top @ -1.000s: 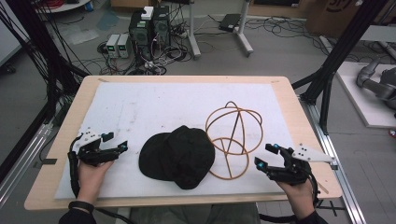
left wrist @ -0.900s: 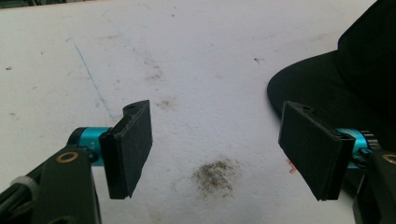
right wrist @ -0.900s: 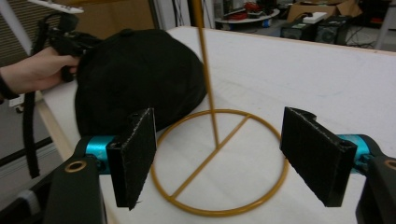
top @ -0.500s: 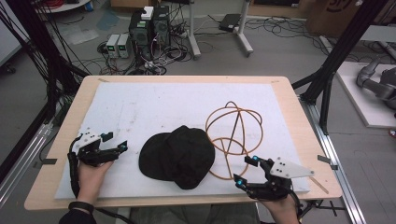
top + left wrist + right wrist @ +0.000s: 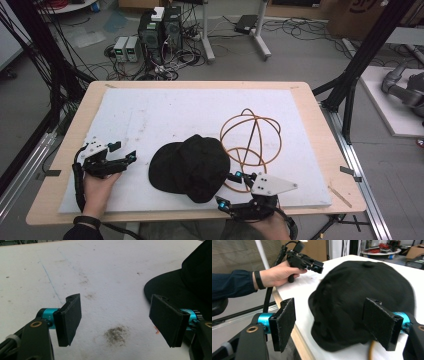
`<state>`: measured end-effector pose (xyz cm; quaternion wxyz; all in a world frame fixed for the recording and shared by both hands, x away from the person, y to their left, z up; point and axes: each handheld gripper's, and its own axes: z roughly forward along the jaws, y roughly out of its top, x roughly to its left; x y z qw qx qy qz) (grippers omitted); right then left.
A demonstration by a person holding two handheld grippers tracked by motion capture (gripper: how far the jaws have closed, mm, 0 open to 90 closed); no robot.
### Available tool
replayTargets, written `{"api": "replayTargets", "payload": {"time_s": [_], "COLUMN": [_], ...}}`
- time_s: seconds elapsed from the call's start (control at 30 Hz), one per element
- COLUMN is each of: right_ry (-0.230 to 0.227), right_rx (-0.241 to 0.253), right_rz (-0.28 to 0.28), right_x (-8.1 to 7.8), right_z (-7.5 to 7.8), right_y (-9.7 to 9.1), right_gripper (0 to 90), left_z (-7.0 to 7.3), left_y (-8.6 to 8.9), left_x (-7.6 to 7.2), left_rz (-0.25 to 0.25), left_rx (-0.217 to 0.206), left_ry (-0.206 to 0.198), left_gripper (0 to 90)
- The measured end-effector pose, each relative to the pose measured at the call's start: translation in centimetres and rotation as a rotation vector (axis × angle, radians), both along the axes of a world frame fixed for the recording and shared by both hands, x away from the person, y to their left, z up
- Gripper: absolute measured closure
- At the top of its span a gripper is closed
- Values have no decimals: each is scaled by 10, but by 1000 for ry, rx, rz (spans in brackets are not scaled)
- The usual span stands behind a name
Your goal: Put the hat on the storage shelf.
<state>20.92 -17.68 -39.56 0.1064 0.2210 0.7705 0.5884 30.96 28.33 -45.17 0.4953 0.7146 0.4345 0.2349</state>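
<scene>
Nothing gripped yet: my right gripper [image 5: 228, 190] gapes empty at the black cap [image 5: 192, 167] lower centre, left gripper [image 5: 125, 157] wide open, idle lower left; grasp remains.

right gripper [image 5: 229, 191] | now at the table's near edge, beside the black cap [image 5: 192, 166] | earlier farther right, near the wire frame [image 5: 249, 145] | jaws turned toward cap

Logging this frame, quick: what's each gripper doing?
Left gripper: open, holding nothing.
Right gripper: open, empty, beside the black cap.
</scene>
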Motion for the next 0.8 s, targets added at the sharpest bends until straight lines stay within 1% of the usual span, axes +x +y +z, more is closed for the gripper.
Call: {"api": "replayTargets", "payload": {"time_s": [0.03, 0.07, 0.1, 0.17, 0.2, 0.23, 0.33, 0.43, 0.5, 0.57, 0.67, 0.73, 0.8], "right_ry": [7, 0, 6, 2, 2, -5, -14, -27, -35, -33, -35, -46, -44], "right_rx": [-1, 0, 3, 11, 11, 13, 9, -11, -24, -26, -37, -56, -79], "right_rz": [6, 11, 14, 21, 21, 29, 42, 24, 1, -11, -42, -63, -85], "right_x": [0, 2, 3, 5, 5, 7, 9, 13, 15, 17, 19, 18, 17], "right_z": [0, 0, 1, 3, 3, 6, 8, 9, 8, 8, 8, 8, 6], "right_y": [5, 9, 14, 20, 20, 28, 36, 41, 42, 41, 38, 36, 33], "right_gripper": [269, 269, 269, 270, 270, 270, 273, 274, 275, 275, 276, 276, 277], "left_z": [0, 0, 0, 0, 0, 0, 0, 0, 0, 0, 0, 0, 0], "left_y": [0, 0, 0, 0, 0, 0, 0, 0, 0, 0, 0, 0, 0], "left_x": [0, 0, 0, 0, 0, 0, 0, 0, 0, 0, 0, 0, 0], "left_rz": [0, 0, 0, -2, -2, -3, -6, -7, -7, -7, -8, -7, -7], "left_rx": [-1, -1, 1, 5, 5, 6, 6, 6, 6, 6, 6, 6, 6], "left_ry": [0, 0, 0, 0, 0, -2, -2, -4, -5, -4, -5, -7, -4], "left_gripper": [261, 261, 261, 261, 261, 261, 261, 261, 261, 261, 261, 261, 261]}}
